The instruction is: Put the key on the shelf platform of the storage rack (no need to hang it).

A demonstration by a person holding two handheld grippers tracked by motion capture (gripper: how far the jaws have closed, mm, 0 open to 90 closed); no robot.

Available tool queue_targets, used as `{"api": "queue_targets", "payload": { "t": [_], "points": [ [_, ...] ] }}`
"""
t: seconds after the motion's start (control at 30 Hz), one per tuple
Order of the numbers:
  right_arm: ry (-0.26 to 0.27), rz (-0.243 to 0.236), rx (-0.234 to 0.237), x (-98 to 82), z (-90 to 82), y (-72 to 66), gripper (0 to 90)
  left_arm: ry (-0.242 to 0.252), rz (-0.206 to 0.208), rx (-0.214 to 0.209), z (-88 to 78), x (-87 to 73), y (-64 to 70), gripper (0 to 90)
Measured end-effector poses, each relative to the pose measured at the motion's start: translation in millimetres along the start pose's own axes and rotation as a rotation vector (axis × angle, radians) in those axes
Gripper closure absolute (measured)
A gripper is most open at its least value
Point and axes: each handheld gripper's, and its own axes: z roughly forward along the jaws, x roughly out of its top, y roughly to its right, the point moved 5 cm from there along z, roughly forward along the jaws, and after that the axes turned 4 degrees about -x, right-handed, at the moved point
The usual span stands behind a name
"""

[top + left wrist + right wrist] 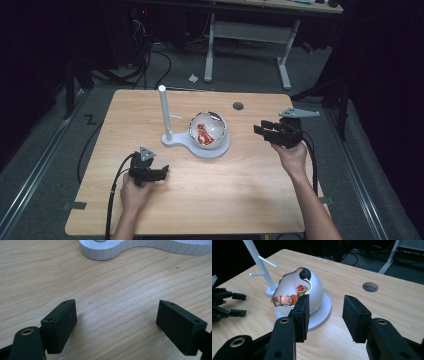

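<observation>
White dome [209, 131] with a cut-out front sits on a white round base [216, 148] near mid-bench; a red-orange toy figure [287, 299] lies inside the dome. A white post [164, 112] with side pegs stands on the same base, just left of the dome.

Right gripper [266, 131] is right of the dome, apart from it, jaws pointing level toward it. Jaws part open, nothing between them; in the right gripper view the dome sits ahead and off the left jaw, not between the pads. Right hand [291, 155] grips from below and behind, forearm coming in from the near-right bench edge.

Left gripper [159, 172] is near-left of the dome, low over the bench [240, 185], jaws wide open and empty, bare wood between them; base edge [105, 253] ahead, apart. Left hand [134, 192] is close to the near edge.

Open wood lies on all sides of the dome. A round hole [238, 106] sits behind-right of the dome near the far edge.
</observation>
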Motion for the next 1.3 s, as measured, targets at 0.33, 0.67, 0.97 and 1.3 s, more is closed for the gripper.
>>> {"api": "queue_targets", "payload": {
  "t": [0.33,0.67,0.97,1.3],
  "points": [
    [0.021,0.035,-0.01,-6.2,-14.5,6.9,54.9,0.0,0.0,0.0,0.0,0.0,0.0,17.0],
    [0.035,0.049,-0.028,-19.5,-30.1,9.8,54.7,0.0,0.0,0.0,0.0,0.0,0.0,17.0],
    [0.06,0.062,-0.03,-27.8,-47.8,10.6,54.7,0.0,0.0,0.0,0.0,0.0,0.0,17.0],
    [0.06,0.107,-0.04,-48.9,-55.4,16.1,54.8,0.0,0.0,0.0,0.0,0.0,0.0,17.0]
  ]
}}
